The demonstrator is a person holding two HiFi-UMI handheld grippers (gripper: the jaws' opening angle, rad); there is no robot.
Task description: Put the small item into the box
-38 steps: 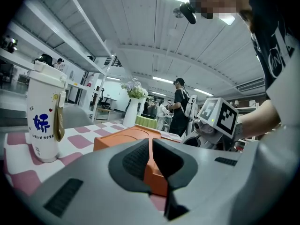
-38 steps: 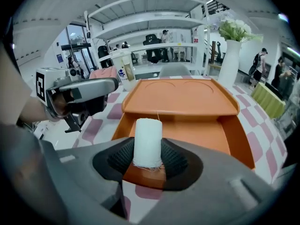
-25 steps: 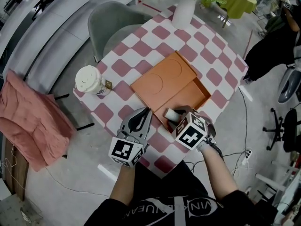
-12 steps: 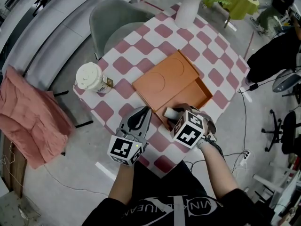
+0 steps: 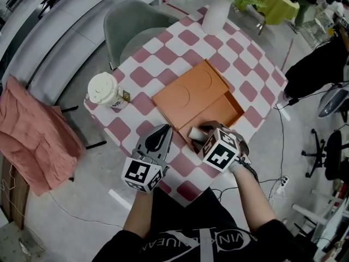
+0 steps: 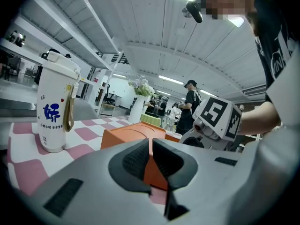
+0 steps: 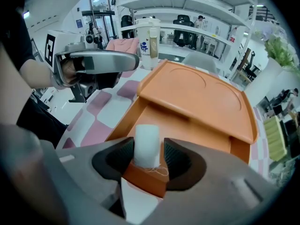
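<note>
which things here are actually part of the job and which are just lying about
Job:
- small white cylindrical item, clamped in the right hand-held gripper
- open orange rectangular box and its orange lid

Lying about:
- white paper cup with blue print
- white vase of flowers
- grey chair
- pink cloth
- left hand-held gripper, shut, empty, idle

The small item [image 7: 146, 137] is a short white roll with a loose thread at its base. It stands upright, pinched between the jaws of the right gripper [image 7: 146, 150] over the near wall of the box [image 5: 221, 112]. The box is orange, shallow and rectangular and lies flat on the checkered surface [image 5: 163, 53]. Its lid [image 5: 188, 90], embossed with two circles, is slid aside, leaving the near half open.
</note>
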